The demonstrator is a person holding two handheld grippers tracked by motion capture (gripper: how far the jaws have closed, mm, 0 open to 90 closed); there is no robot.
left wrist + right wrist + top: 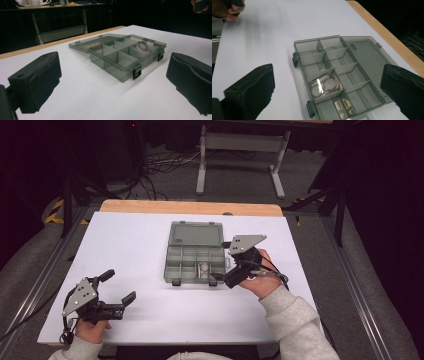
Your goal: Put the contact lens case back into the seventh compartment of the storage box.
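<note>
Organiser box (194, 252) open mid-table, shiny coiled piece (324, 85) already in one compartment. Right gripper (234, 267) at box's 3 o'clock, jaws apart, empty. Left gripper (116, 292) idle at 8 o'clock, jaws apart. Remaining work unclear.

Black two-jaw left tool (120, 301), grey triangular plate, light grey sleeves (295, 320)

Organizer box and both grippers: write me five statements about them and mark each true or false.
1. The organizer box lies open, its lid flat on the white table. True.
2. Every compartment is empty. False: a roll of clear tape lies in one.
3. The left gripper is open. True.
4. The right gripper grips the tape. False: its jaws are spread and empty, above the box.
5. The left gripper touches the box. False: it stands well apart, near the table's front left.
</note>
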